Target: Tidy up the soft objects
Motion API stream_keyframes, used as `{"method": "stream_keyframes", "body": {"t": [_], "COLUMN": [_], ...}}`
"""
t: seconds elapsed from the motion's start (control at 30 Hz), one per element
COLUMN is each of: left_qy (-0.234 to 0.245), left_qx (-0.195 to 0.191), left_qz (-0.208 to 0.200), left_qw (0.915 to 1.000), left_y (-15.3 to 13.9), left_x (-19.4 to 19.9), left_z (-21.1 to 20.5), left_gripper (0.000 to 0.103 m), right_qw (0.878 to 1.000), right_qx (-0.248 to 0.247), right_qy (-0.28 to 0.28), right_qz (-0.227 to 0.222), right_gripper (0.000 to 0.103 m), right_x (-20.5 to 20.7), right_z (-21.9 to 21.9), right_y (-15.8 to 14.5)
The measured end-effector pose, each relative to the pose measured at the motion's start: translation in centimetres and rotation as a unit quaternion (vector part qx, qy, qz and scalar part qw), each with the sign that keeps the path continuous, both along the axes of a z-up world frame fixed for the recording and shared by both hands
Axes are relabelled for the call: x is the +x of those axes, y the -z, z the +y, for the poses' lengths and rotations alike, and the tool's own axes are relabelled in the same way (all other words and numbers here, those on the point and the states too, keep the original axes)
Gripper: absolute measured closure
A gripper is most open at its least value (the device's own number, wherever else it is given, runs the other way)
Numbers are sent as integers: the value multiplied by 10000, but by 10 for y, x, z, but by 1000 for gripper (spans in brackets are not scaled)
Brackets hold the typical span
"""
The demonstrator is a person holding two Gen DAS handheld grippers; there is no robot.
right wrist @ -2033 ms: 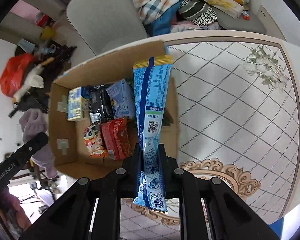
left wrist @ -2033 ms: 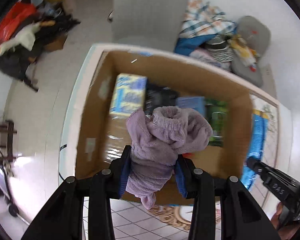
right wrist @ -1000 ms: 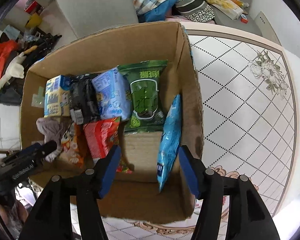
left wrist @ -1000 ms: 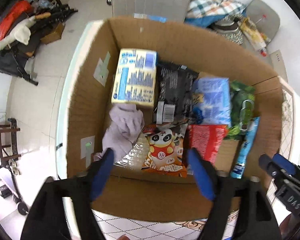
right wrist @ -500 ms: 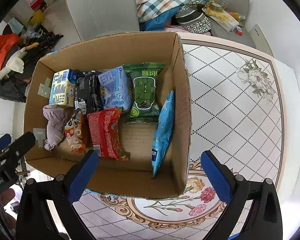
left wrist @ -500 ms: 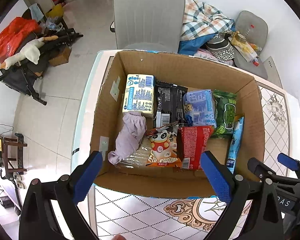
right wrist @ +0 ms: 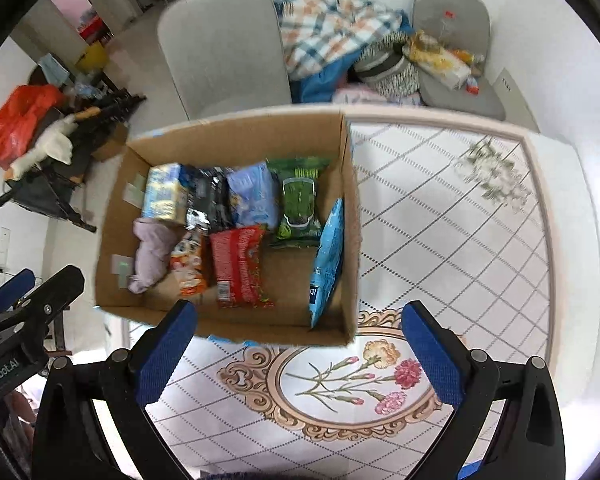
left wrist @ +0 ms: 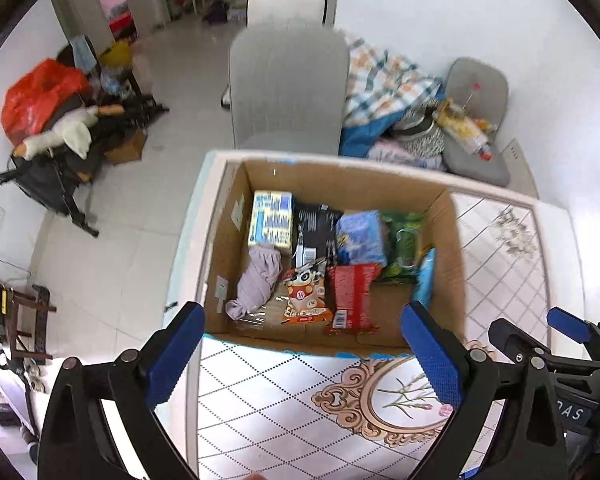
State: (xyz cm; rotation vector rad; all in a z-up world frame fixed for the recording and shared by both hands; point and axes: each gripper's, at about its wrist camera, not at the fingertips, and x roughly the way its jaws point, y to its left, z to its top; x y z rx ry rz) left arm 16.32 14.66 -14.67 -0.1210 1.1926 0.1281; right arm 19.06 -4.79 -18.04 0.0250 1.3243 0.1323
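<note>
A cardboard box stands on the patterned table. Inside lie a lilac cloth at the left, a blue packet leaning on the right wall, and several snack packs between them. My left gripper is open and empty above the table in front of the box. My right gripper is open and empty, also in front of the box.
The table has a white tiled cloth with a floral medallion. A grey chair stands behind the box. Checked bedding and a cushion with clutter lie at the back right. Bags lie on the floor at the left.
Both grippers dropped their loads into the box, opened wide and pulled back and up from it. The lilac cloth and blue packet now lie inside.
</note>
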Motion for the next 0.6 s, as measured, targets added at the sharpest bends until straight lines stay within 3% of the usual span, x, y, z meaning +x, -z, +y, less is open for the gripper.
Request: {"method": "stream_keyframes", "body": {"t": [0.3, 0.6], "left_qy": [73, 110], "left_qx": [-75, 159], "left_qz": [-549, -970], "left_qw": [9984, 9951], "left_y": [-90, -145], "left_x": [-51, -88], "left_z": [-15, -27], "left_gripper": [3, 3], "right_qw": [9961, 9904], "right_qx": [156, 64], "right_qy": [-1, -17], "right_qz": [-872, -1380], "right_gripper": [0, 0], "right_x": [-67, -112], "right_z": [-22, -32], "right_y": [-113, -183]}}
